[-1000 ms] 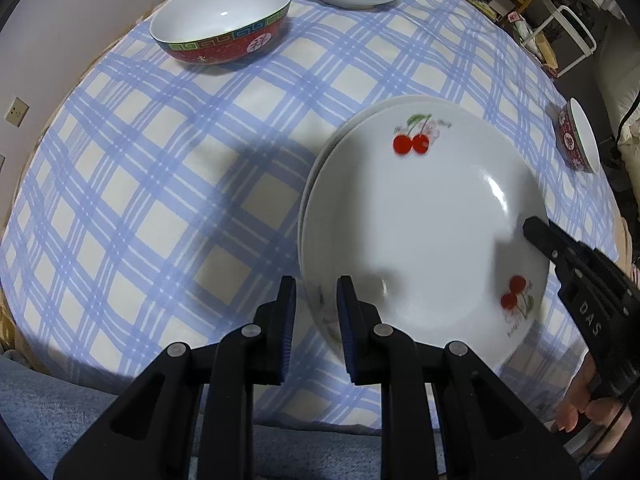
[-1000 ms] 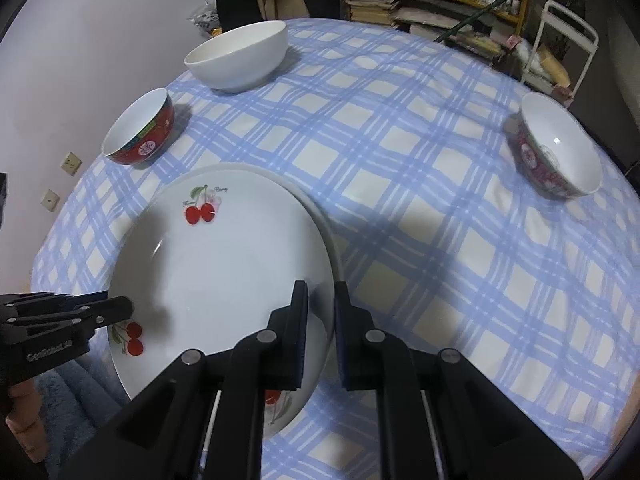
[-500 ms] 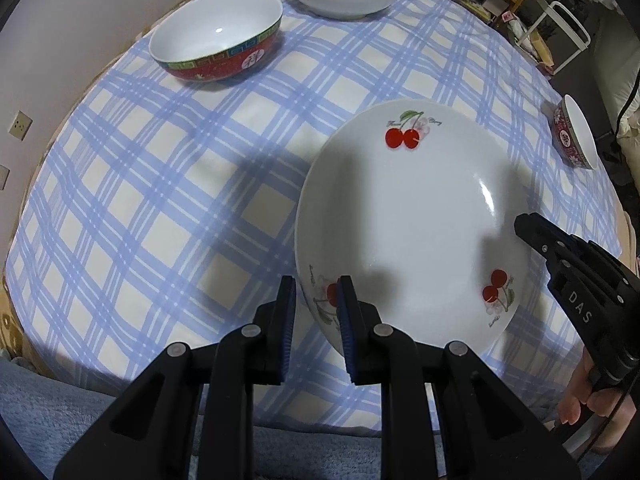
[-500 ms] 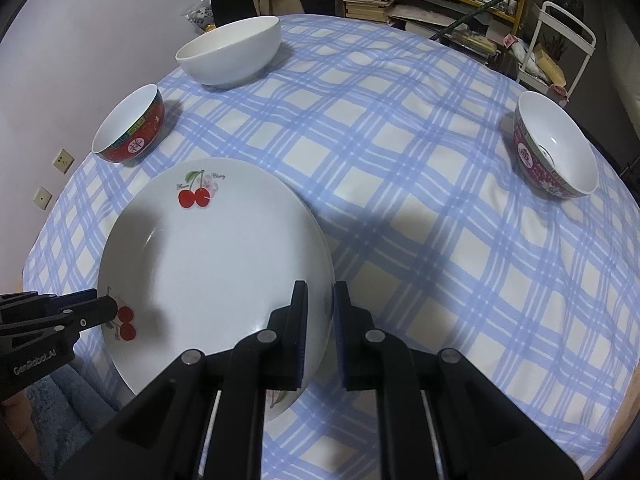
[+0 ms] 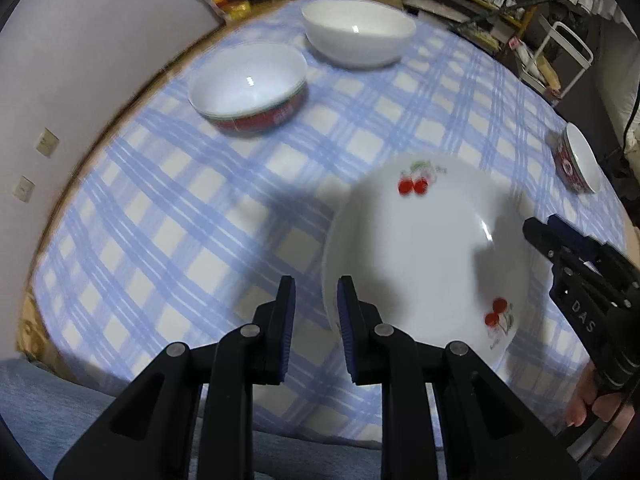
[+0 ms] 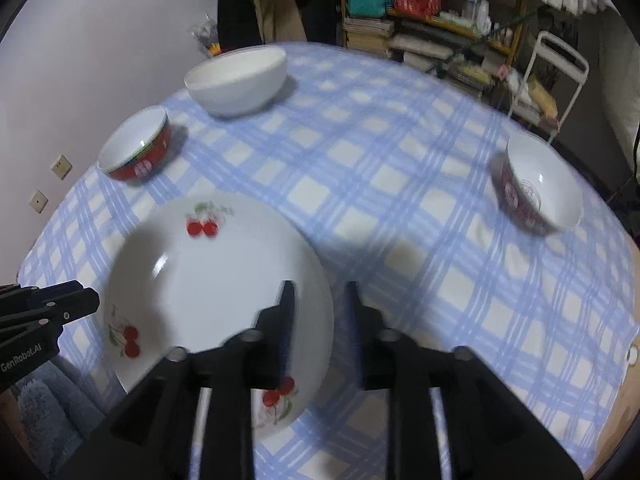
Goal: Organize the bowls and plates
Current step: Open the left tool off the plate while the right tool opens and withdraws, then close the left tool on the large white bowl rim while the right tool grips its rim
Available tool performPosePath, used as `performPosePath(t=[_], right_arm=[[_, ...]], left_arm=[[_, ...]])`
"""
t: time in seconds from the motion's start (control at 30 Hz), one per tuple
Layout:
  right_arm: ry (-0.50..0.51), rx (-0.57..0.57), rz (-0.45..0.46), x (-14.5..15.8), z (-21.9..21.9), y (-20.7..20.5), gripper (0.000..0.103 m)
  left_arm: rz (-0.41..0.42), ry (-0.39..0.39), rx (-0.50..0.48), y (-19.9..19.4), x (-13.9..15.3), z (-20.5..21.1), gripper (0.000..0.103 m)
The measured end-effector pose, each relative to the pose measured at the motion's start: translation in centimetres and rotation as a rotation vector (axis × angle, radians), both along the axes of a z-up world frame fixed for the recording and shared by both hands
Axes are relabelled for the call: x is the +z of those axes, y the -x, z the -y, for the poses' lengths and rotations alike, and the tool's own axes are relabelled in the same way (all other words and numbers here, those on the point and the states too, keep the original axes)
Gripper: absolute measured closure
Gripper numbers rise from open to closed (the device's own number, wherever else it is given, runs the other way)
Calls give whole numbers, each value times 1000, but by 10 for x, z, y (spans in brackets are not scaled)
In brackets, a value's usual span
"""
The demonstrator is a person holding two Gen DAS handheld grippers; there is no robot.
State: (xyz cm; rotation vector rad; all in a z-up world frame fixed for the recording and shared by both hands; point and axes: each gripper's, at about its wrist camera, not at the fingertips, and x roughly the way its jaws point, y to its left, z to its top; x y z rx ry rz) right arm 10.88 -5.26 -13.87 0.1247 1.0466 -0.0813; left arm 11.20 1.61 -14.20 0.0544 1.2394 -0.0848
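A white plate with red cherries (image 5: 420,260) (image 6: 208,280) lies flat on the blue checked tablecloth (image 5: 180,220). My left gripper (image 5: 316,312) hovers over its left rim, jaws a narrow gap apart and pads off the rim. My right gripper (image 6: 319,300) is at the plate's right rim. Its jaws are opening and the rim sits loose between them. A red-sided bowl (image 5: 248,88) (image 6: 136,152) and a plain white bowl (image 5: 358,34) (image 6: 236,80) stand at the far left. Another red-sided bowl (image 5: 578,164) (image 6: 536,188) stands at the right.
The round table's edge (image 5: 120,120) runs close to a pale wall with sockets on the left. Cluttered shelves and a white wire rack (image 6: 560,80) stand beyond the far side. A hand (image 5: 588,412) holds the right gripper. Blue fabric (image 5: 60,400) lies at the near edge.
The cherry plate slid squarely over a second plate beneath it and settled. My right jaws came apart off its rim. The left gripper rose and tipped up, bringing the far bowls into fuller view.
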Motion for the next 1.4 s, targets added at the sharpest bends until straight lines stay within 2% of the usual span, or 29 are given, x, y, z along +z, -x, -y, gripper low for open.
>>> performPosePath(t=[0.03, 0.2, 0.23, 0.27, 0.3, 0.33, 0.4, 0.5, 0.57, 0.67, 0.83, 1.1, 1.27, 1.4], right_arm=[[21, 5, 23, 5, -1, -2, 62], [77, 62, 70, 24, -7, -28, 59], [87, 70, 78, 27, -7, -33, 55], [97, 76, 86, 30, -8, -38, 46], [106, 82, 94, 33, -9, -44, 42], [117, 92, 106, 36, -10, -52, 37], [129, 116, 128, 43, -11, -66, 33], [119, 139, 157, 52, -11, -91, 14], [100, 146, 185, 61, -9, -110, 10], [86, 150, 203, 70, -8, -133, 9], [47, 143, 216, 78, -3, -173, 9], [-18, 89, 157, 62, 12, -232, 9], [-59, 36, 96, 41, 24, -247, 9], [-130, 2, 57, 23, 35, -254, 9]], left_arm=[[10, 1, 3, -4, 4, 0, 81], [67, -29, -5, -27, 28, 0, 80], [91, -49, -21, -32, 37, 0, 73], [108, -71, -29, -36, 43, 0, 65], [128, -95, -32, -39, 49, 0, 46], [156, -118, -34, -44, 55, 0, 30], [203, -138, -44, -54, 65, -2, 24], [196, -140, -30, -79, 70, -10, 22], [193, -121, -12, -99, 71, -17, 22], [183, -126, 44, -132, 68, -28, 22], [136, -31, 146, -186, 62, -51, 22], [124, 44, 130, -250, 47, -59, 22], [75, 65, 99, -278, 28, -52, 22], [30, 106, 83, -289, 11, -44, 22]])
